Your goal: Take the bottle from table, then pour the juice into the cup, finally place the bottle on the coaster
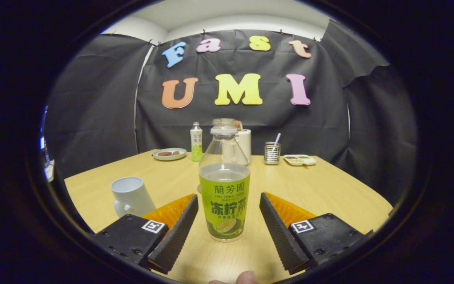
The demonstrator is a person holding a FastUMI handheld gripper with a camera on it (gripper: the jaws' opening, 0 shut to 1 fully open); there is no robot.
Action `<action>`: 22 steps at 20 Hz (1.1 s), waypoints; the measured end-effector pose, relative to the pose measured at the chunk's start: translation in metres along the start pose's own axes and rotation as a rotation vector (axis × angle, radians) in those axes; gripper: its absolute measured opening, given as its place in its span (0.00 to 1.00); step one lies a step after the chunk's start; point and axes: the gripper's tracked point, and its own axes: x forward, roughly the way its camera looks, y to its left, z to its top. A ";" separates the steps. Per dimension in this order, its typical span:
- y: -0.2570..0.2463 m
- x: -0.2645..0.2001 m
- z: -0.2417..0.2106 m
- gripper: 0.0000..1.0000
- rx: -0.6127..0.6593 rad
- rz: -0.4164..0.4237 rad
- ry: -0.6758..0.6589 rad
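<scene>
An uncapped clear bottle [224, 185] with a green label, partly full of pale juice, stands upright on the wooden table [321, 189]. It sits between my two fingers, with a gap on each side. My gripper [229, 199] is open around it and touches nothing. A white cup [131, 196] with a handle stands left of the left finger, close to it. A small rim of something flat peeks out just behind the bottle's left side; I cannot tell what it is.
Along the table's far edge stand a plate with food [169, 154], a second green-labelled bottle [196, 147], a white container [245, 144], a metal holder with a straw [272, 152] and a small tray [300, 159]. A fingertip [246, 277] shows at the near edge.
</scene>
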 end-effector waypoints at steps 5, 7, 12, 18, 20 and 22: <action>0.008 0.017 0.000 1.00 0.019 0.007 0.021; 0.010 0.019 0.001 0.98 0.019 0.003 0.022; 0.011 0.021 0.007 0.83 -0.007 -0.015 0.020; 0.023 0.019 0.030 0.80 -0.209 -0.018 0.005; 0.027 0.020 0.042 0.79 -0.329 -0.033 -0.015; 0.035 0.026 0.053 0.79 -0.481 -0.037 -0.029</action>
